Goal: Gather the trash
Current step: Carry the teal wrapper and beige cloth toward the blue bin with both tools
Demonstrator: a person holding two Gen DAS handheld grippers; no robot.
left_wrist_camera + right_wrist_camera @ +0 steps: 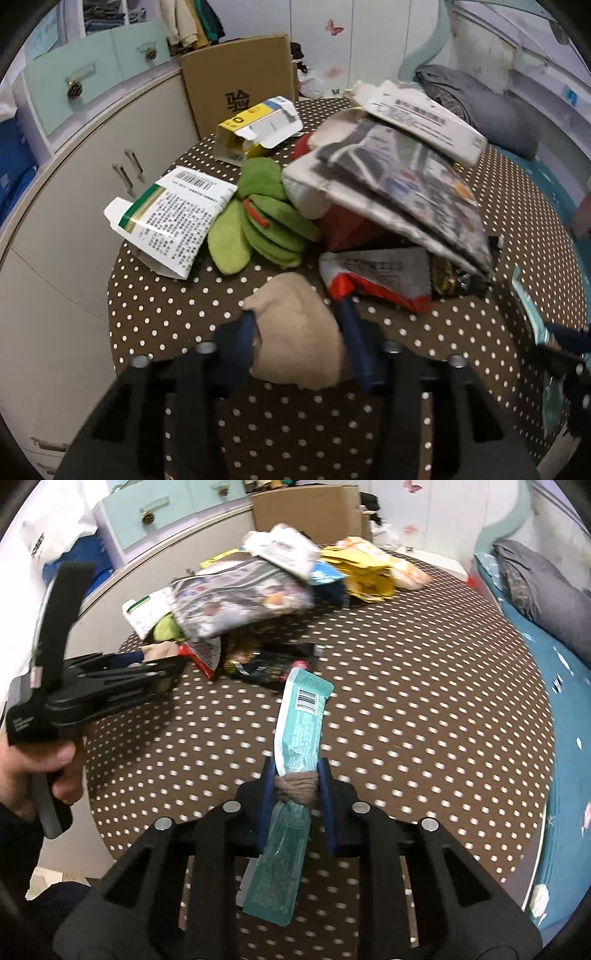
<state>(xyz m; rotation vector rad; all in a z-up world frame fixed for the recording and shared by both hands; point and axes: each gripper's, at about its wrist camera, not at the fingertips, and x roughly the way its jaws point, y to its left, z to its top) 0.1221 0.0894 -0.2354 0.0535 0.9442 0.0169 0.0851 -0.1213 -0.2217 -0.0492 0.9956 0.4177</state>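
Observation:
In the left wrist view, a beige sock (299, 343) lies on the brown polka-dot tablecloth (166, 314), and my left gripper (297, 310) is shut on it, a blue finger pressing each side. My right gripper (295, 766) is shut on a long teal wrapper (301, 716) together with a wad of brown fabric (295, 786); the wrapper sticks out in front and hangs behind the fingers. A person's hand holds the left gripper (147, 664) at the left of the right wrist view. The right gripper (565, 339) shows at the left wrist view's right edge.
A pile ahead holds green felt pads (266, 218), a white medicine box (173, 221), a yellow carton (255, 129), a red-and-white wrapper (376, 277), printed packets (388, 177) and a black snack bag (269, 664). A cardboard box (240, 85) stands behind. Cabinets are left, a bed (565, 701) right.

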